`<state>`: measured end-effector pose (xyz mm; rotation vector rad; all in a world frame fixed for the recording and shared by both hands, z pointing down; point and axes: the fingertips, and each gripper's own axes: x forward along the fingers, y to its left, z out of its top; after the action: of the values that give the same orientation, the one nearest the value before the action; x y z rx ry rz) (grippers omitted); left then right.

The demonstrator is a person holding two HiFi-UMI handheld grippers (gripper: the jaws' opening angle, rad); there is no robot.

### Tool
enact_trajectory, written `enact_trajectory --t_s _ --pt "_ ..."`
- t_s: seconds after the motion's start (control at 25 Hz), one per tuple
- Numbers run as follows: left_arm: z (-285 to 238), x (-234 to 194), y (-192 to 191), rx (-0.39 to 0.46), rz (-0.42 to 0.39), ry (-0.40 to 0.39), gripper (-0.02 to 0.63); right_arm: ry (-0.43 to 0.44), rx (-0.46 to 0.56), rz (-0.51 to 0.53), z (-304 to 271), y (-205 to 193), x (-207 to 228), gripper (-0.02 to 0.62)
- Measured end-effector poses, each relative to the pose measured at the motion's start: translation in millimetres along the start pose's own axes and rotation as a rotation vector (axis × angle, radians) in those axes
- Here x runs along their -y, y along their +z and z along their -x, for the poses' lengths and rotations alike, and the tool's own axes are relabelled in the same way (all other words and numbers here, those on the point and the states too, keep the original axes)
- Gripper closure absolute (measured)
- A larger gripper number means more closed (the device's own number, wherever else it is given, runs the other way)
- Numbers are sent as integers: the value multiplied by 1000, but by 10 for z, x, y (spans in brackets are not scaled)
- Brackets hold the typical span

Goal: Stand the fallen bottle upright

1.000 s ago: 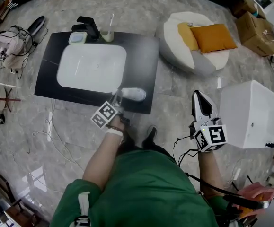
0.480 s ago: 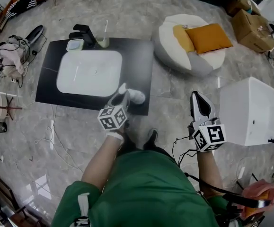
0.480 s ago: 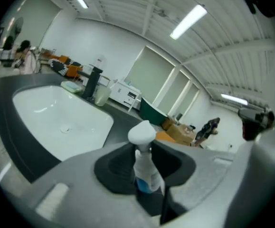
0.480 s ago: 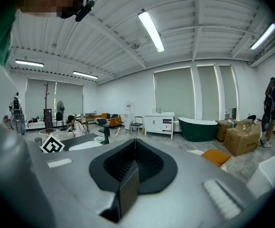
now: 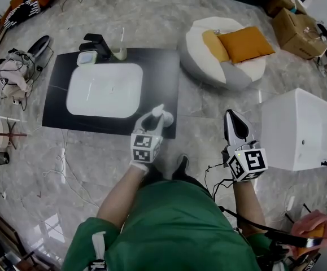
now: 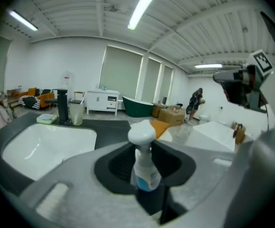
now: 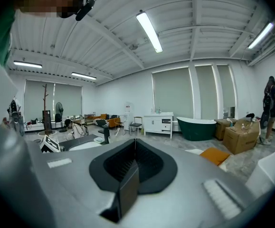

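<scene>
My left claw grips the bottle by its body, cap up, over the near corner of the tabletop beside the sink, leaving its base free for setting down; my right claw, closed and empty, waits aside.

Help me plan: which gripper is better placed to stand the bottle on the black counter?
Left: the left gripper holds the bottle upright at the counter; the right gripper is shut, empty.
</scene>
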<state>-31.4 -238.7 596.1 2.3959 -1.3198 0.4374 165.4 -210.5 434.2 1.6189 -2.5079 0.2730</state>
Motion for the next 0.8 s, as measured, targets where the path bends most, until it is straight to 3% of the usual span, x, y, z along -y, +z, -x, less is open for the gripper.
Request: enact_trajectory --t_s 0.4,0.64,0.8 --pt "18 440 -57 -51 -280 -103 505 7 -26 11 40 40 -146 594" --pt "6 531 -119 -84 -349 -116 499 0 -1 -6 77 18 -105 594" --pt "6 540 -154 -93 -357 -132 427 1 -4 -13 46 -15 -68 594"
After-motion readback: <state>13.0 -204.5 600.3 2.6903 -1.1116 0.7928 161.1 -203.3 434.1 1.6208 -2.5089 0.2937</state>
